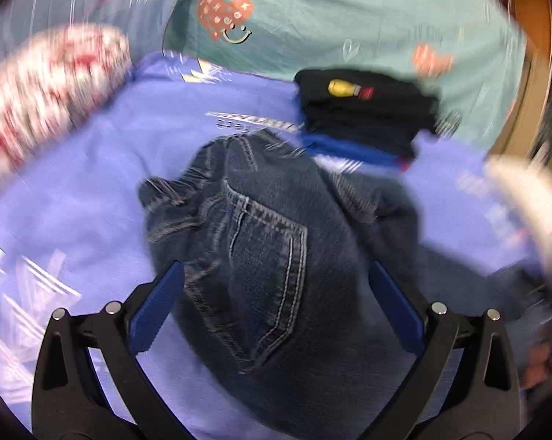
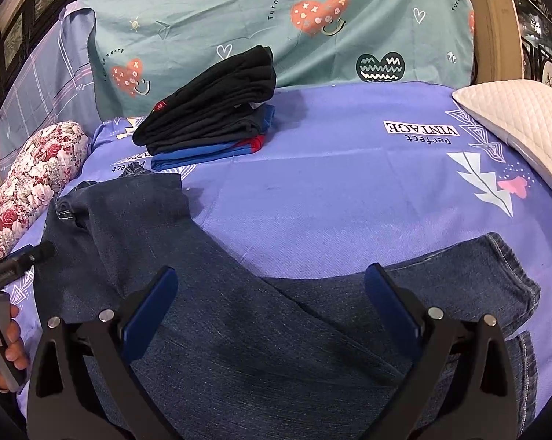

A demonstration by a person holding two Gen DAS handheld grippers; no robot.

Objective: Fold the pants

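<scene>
With both the left gripper [image 1: 276, 304] and right gripper [image 2: 272, 304] gaping empty, these heavy, floppy jeans [image 2: 220, 330] want a waistband grab.

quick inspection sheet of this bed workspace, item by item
surface: purple bedsheet with printed patterns, over a bed
job's things: jeans spread unfolded, back pocket up in the left view
clutter: stack of folded dark clothes; floral cushion; white pillow
grippers: left gripper open over the jeans; right gripper open over a leg
cables: nothing seen
surroundings: teal heart-print cover behind; wooden frame at right
</scene>
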